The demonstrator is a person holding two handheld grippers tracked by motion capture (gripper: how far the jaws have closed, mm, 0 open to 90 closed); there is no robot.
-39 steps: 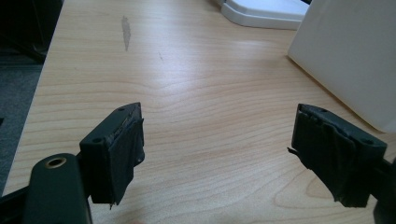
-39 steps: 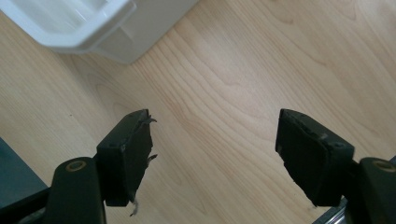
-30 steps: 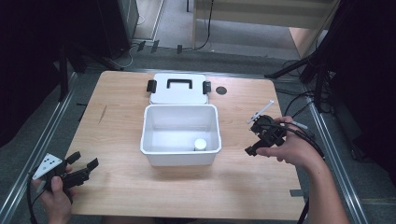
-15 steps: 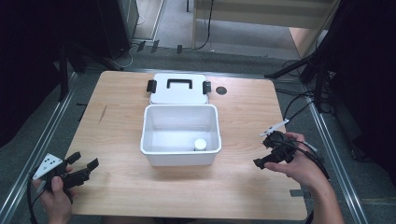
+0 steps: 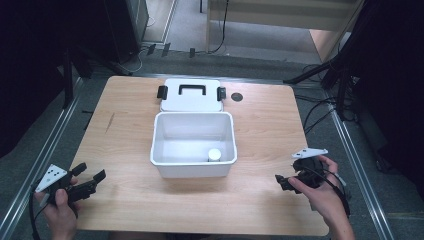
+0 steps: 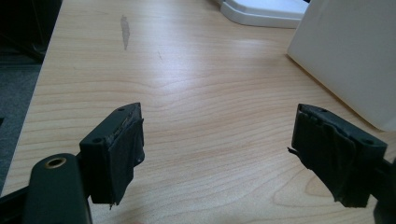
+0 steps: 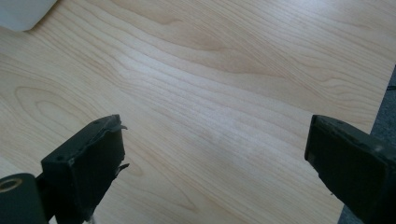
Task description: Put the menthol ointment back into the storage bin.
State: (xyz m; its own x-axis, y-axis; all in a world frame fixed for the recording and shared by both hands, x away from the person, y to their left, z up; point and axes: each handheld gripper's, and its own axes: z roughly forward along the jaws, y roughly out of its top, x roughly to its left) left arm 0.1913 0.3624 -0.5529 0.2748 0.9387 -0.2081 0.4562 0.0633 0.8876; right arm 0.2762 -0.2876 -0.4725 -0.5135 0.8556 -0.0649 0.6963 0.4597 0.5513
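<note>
A white open bin (image 5: 193,172) stands mid-table with a small white round cap-like object (image 5: 214,154) on its floor at the right front. Its white lid (image 5: 191,95) with black handle and clips lies flat just behind it. My left gripper (image 5: 91,176) rests at the table's front left, held by a hand, jaws wide open with nothing between them (image 6: 217,154); the bin's wall (image 6: 350,56) shows to its right. At the front right, my right gripper (image 5: 281,182) is low over bare wood, open and empty (image 7: 215,163).
A dark round grommet (image 5: 237,97) sits in the tabletop right of the lid. A grey smear (image 6: 125,29) marks the wood at the left. Metal rails run along both table sides, and cables lie on the floor at the right.
My right gripper has drawn back from beside the bin toward the front right edge and sunk lower. The left gripper has stayed in place.
</note>
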